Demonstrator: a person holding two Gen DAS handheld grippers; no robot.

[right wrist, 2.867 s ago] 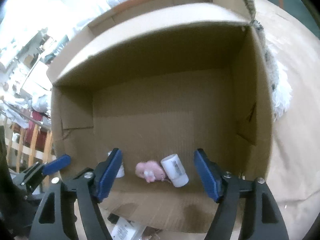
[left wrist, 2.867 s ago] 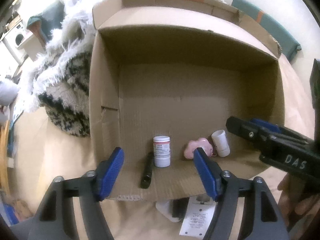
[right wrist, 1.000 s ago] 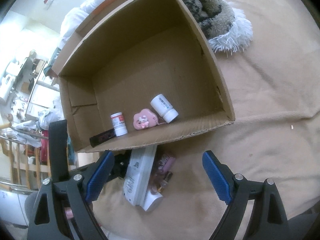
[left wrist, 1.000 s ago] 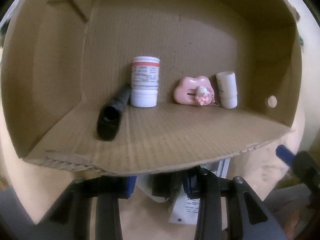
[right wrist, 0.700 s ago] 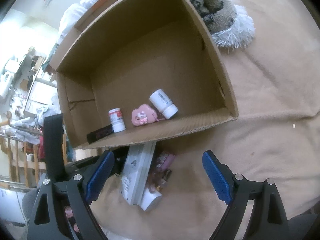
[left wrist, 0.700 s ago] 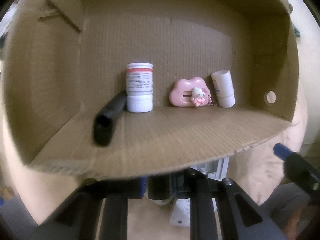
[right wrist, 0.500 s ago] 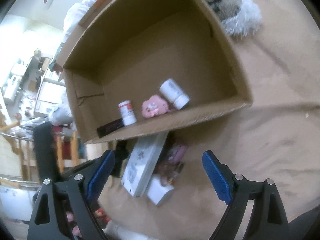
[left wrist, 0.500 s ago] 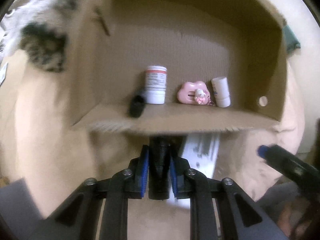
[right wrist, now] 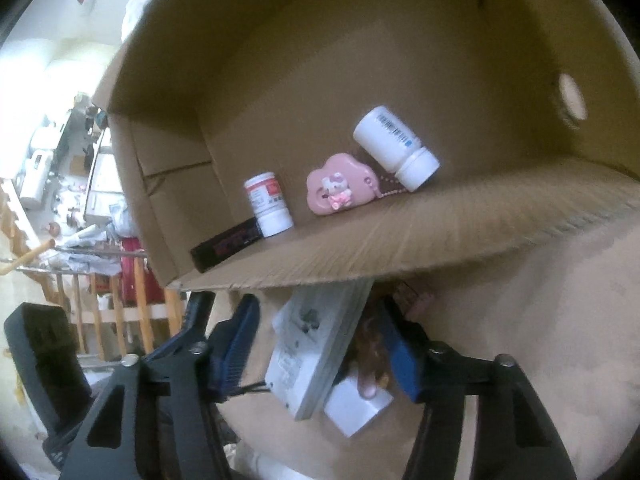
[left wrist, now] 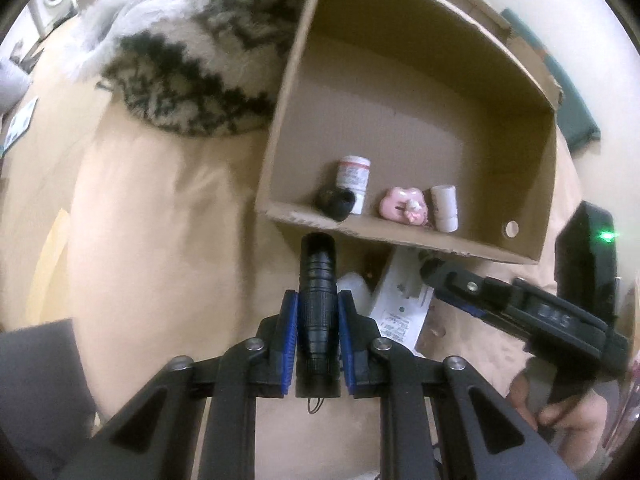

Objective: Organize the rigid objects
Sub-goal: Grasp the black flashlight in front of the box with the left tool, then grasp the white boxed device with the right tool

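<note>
My left gripper point(left wrist: 318, 312) is shut on a black flashlight point(left wrist: 317, 304), held just in front of the cardboard box point(left wrist: 400, 76) lying on its side. Inside the box are a black tube point(left wrist: 335, 203), a red-capped white bottle point(left wrist: 353, 182), a pink charm point(left wrist: 403, 205) and a white bottle point(left wrist: 445, 208). My right gripper point(right wrist: 320, 348) is open, its fingers on either side of a white flat box point(right wrist: 316, 352) under the box's front flap; it also shows at the right in the left wrist view point(left wrist: 430, 270). The charm point(right wrist: 333, 190) and bottles show above it.
A fluffy black-and-white blanket point(left wrist: 192, 52) lies left of the box on the beige cover point(left wrist: 160, 220). A small white block point(right wrist: 358, 404) and a brownish item point(right wrist: 370, 354) lie beside the flat box. A wooden railing point(right wrist: 100, 300) stands at the left.
My left gripper has closed on the black flashlight and pulled back from under the box flap. My right gripper has moved down and in, around the white flat box.
</note>
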